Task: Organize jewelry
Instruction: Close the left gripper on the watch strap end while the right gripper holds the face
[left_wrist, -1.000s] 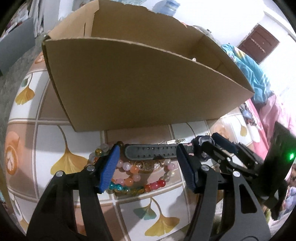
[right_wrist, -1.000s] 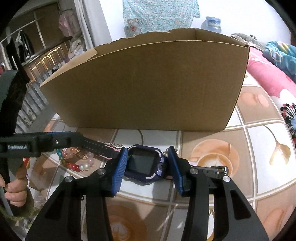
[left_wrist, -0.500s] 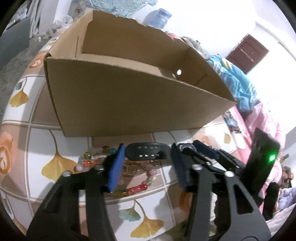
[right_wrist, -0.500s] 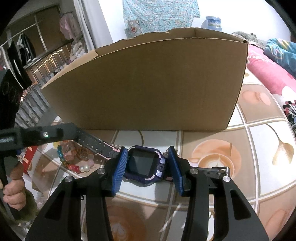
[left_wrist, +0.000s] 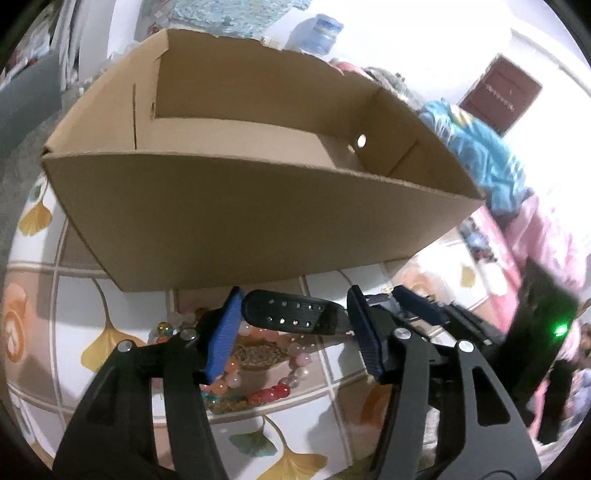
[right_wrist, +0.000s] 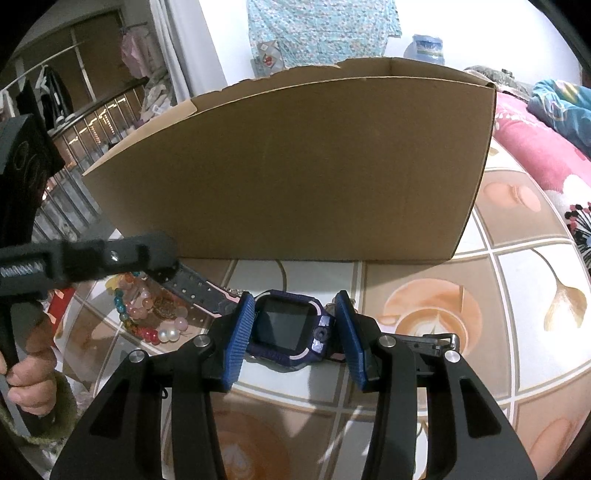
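While clenched on the dark blue square-faced smartwatch at its case, holds right claw low over the desk with its ginkgo-and-coffee patterned cloth. Lies near the front wall of the large open brown cardboard box, watch body flat, buckle end trailing right. Stretches left from the case, black perforated watch strap, tip raised between the blue pads of left claw; opening at this moment, jaws not pressing it. Beneath the strap, heaped multicoloured bead bracelets on the desk. At far left, hand gripping the left claw's handle.
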